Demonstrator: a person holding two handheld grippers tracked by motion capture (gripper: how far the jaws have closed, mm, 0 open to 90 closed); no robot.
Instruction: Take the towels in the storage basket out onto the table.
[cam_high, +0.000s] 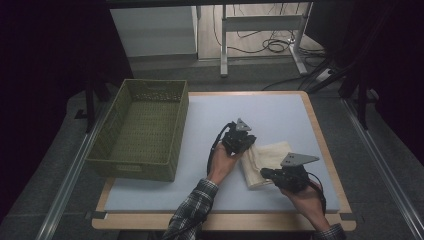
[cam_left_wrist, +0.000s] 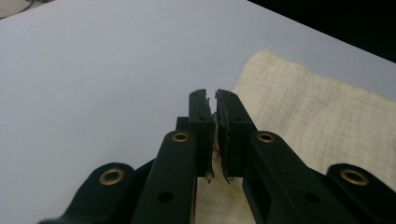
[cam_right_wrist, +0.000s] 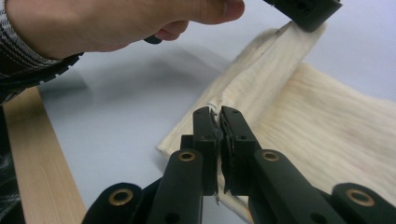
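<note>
A cream cloth (cam_high: 270, 154) lies folded on the white mat (cam_high: 280, 115), right of centre. My left gripper (cam_high: 249, 144) is at the cloth's far left corner, its jaws shut on the edge (cam_left_wrist: 211, 95); cream fabric (cam_left_wrist: 317, 116) spreads to the right of the jaws. My right gripper (cam_high: 264, 173) is at the cloth's near left corner, shut on the same edge (cam_right_wrist: 218, 112). In the right gripper view a raised ridge of cloth (cam_right_wrist: 261, 70) runs from my jaws up to the left gripper (cam_right_wrist: 306, 11), with the person's left hand (cam_right_wrist: 116, 23) above.
An olive woven basket (cam_high: 131, 167) stands at the mat's left side, with nothing in it. The wooden table edge (cam_high: 220, 220) runs along the front. Desk legs and cables (cam_high: 270, 45) lie on the floor beyond the table.
</note>
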